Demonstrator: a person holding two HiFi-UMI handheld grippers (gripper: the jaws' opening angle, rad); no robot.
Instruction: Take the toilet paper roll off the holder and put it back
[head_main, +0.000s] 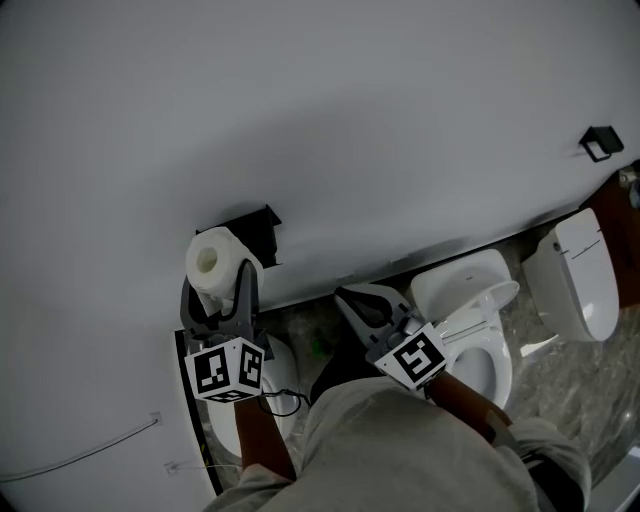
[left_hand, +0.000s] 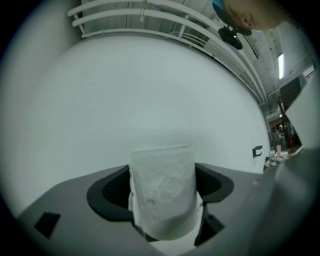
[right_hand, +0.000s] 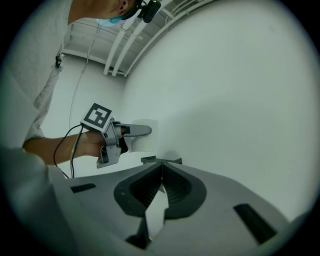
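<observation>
White bathroom wall: left gripper (head_main: 218, 290) clamps the toilet paper roll (head_main: 212, 260), off the holder (head_main: 256, 228); right gripper (head_main: 350, 298) closed, empty; rehanging remains.

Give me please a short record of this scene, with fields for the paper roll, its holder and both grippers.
left gripper: shut on the toilet paper roll
toilet paper roll: off the holder, close beside it
holder: black, fixed on the wall
right gripper: shut, nothing between its jaws
</observation>
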